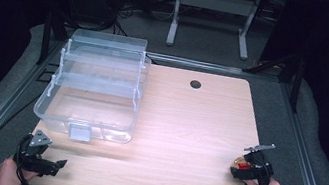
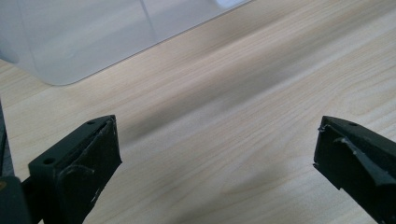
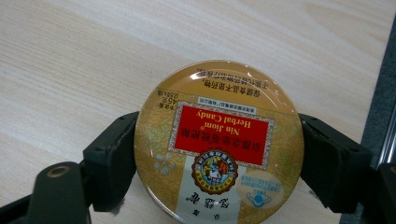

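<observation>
A round gold candy tin [image 3: 219,144] with a red label lies flat on the wooden table [image 1: 187,126] near its right edge. My right gripper [image 3: 219,163] has one jaw against each side of the tin; in the high view the tin [image 1: 241,162] shows as a small red-and-gold spot at the right gripper [image 1: 245,171]. My left gripper [image 1: 46,164] rests at the table's front left corner. In the left gripper view the left gripper [image 2: 217,149] stands wide open with bare wood between its jaws.
A clear plastic fold-out organiser box [image 1: 95,86] stands open on the left half of the table, and its corner [image 2: 70,42] sits just ahead of the left gripper. A round cable hole [image 1: 196,84] lies at the back. Table frames and cables stand on the floor beyond.
</observation>
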